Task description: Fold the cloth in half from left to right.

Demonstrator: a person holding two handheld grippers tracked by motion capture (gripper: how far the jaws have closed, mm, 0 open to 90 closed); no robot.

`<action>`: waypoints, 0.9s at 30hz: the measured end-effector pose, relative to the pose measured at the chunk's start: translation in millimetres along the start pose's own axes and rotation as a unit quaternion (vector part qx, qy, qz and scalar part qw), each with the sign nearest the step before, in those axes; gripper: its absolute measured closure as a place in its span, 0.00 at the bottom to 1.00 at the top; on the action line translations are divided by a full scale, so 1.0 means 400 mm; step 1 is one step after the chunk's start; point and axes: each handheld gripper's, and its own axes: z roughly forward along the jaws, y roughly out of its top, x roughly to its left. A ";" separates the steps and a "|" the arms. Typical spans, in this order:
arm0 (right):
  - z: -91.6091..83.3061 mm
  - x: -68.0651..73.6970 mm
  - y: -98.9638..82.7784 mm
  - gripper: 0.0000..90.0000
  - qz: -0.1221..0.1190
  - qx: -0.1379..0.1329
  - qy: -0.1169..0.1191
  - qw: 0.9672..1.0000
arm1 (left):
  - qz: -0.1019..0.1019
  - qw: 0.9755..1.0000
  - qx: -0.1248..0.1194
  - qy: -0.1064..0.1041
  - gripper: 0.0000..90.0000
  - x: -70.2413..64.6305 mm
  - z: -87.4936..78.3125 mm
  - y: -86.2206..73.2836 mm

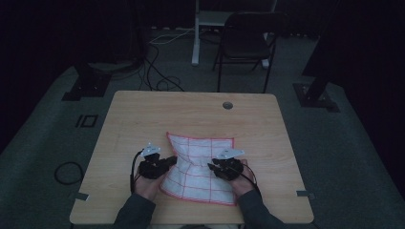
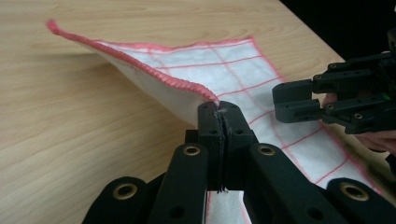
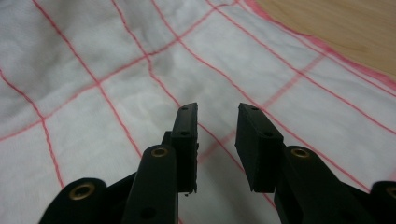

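At near table centre: left gripper pinches cloth hem, lifted; right gripper jaws apart above fabric. Risk: thin bite slips under tug.

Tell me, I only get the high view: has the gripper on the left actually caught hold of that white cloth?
Observer: Yes. In the left gripper view, the left gripper has its jaws shut on the cloth's red-stitched hem.
Operator: Is the cloth flat there?
Observer: No. From the pinch the hem rises off the wooden table, up to a raised corner.
Operator: And the other gripper?
Observer: In the right gripper view, the right gripper has its jaws apart over the cloth's red grid, with nothing between them.
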 end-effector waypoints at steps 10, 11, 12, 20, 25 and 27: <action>-0.052 -0.049 -0.045 0.75 0.013 0.003 -0.020 1.000 | 0.019 1.000 0.007 -0.021 0.99 -0.037 0.030 0.034; -0.058 -0.053 -0.049 0.75 0.016 0.002 -0.022 1.000 | 0.019 1.000 0.008 -0.023 0.99 -0.041 0.034 0.036; -0.064 -0.058 -0.053 0.74 0.018 0.001 -0.024 1.000 | 0.021 0.999 0.010 -0.026 0.99 -0.046 0.039 0.039; -0.107 -0.092 -0.095 0.73 0.036 0.005 -0.037 0.999 | 0.035 0.998 0.020 -0.039 0.99 -0.075 0.072 0.054; -0.120 -0.113 -0.111 0.73 0.049 0.003 -0.048 0.998 | 0.039 0.998 0.027 -0.044 0.99 -0.090 0.095 0.059; -0.120 -0.117 -0.115 0.73 0.055 0.002 -0.049 0.997 | 0.044 0.998 0.030 -0.045 0.99 -0.094 0.103 0.061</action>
